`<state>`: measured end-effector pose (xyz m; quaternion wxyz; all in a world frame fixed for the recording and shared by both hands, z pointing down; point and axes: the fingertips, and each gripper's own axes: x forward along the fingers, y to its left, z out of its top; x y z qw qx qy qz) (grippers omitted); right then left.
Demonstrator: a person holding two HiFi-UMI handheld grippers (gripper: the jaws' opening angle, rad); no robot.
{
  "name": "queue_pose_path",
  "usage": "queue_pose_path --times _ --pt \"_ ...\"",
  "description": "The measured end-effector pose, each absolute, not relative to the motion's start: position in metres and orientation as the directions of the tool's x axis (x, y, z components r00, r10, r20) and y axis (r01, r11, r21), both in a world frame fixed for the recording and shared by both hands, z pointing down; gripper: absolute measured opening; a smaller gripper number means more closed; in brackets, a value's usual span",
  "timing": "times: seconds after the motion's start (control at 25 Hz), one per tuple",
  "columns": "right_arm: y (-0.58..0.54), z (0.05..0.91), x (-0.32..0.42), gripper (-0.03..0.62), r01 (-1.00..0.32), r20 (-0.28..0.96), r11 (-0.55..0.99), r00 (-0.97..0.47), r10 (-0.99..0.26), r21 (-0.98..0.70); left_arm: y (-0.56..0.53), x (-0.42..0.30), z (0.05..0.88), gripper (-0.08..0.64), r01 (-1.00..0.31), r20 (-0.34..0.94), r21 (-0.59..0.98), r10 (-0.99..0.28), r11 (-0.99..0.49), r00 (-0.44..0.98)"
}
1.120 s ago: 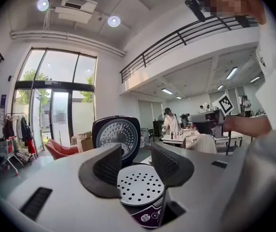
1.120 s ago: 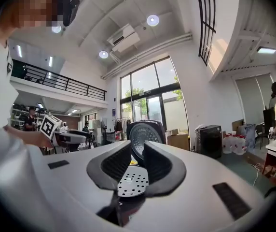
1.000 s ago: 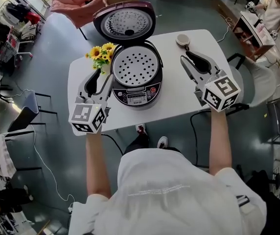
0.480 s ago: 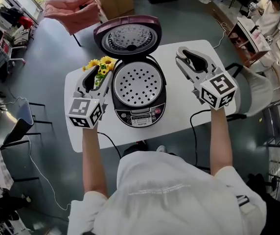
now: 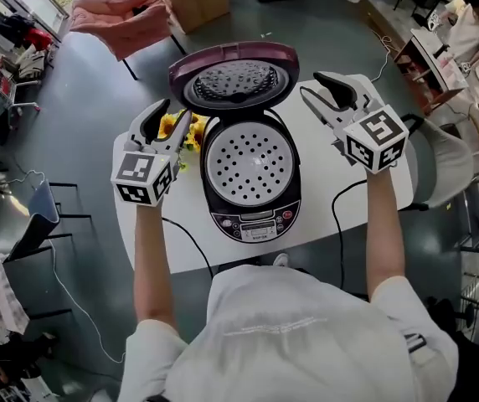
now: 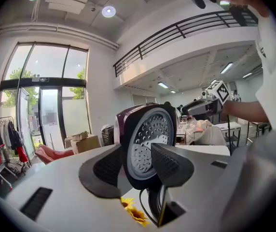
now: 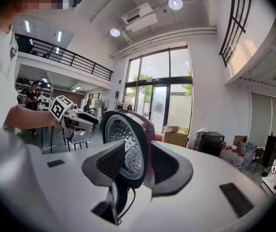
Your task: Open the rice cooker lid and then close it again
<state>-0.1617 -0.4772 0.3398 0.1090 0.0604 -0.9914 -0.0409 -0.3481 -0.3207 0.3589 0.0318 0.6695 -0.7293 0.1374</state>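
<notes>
- A high-ceilinged hall with tall windows and a railed mezzanine; a person stands on the grey floor at a white table point(image 5: 323, 193), a handheld gripper in each hand.
- The rice cooker point(image 5: 252, 193) sits mid-table, its control panel toward the person. Its purple lid point(image 5: 233, 78) is swung fully up at the cooker's far side, with the perforated inner face toward the person. The opening half of the task looks done and the closing is yet to come.
- The left gripper point(image 5: 172, 111) hangs just left of the cooker and level with the lid's left edge. Its jaws stand about half apart with nothing pressed between the pads; the lid shows beyond the tips.
- The right gripper point(image 5: 312, 86) is held just right of the cooker, near the lid's right edge. Its jaws are opening, and the lid is framed in the gap but not gripped.
- Flanking the raised lid this way, the two tools appear placed to tip it forward from both sides, which would keep it from slamming or twisting on its hinge.
- Inside the cooker lies a pale round steamer tray point(image 5: 250, 163) dotted with holes. It covers the opening, so whatever lies under it cannot be seen, and no food shows.
- A bunch of yellow sunflowers point(image 5: 191, 132) stands just left of the cooker, close beside the left gripper, and could be brushed in a careless sweep.
</notes>
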Motion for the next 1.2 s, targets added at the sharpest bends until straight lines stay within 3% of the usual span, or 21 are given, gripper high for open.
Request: queue_pose_path --times 0.56,1.2 --pt "-0.497 0.356 -0.213 0.252 -0.022 0.293 0.990 -0.954 -0.062 0.138 -0.366 -0.368 0.340 0.232 -0.986 0.158 -0.118 -0.983 -0.117 0.098" --pt "-0.482 0.355 -0.206 0.250 -0.032 0.299 0.990 -0.952 -0.072 0.139 -0.355 -0.354 0.339 0.232 -0.985 0.174 -0.121 -0.980 -0.119 0.097"
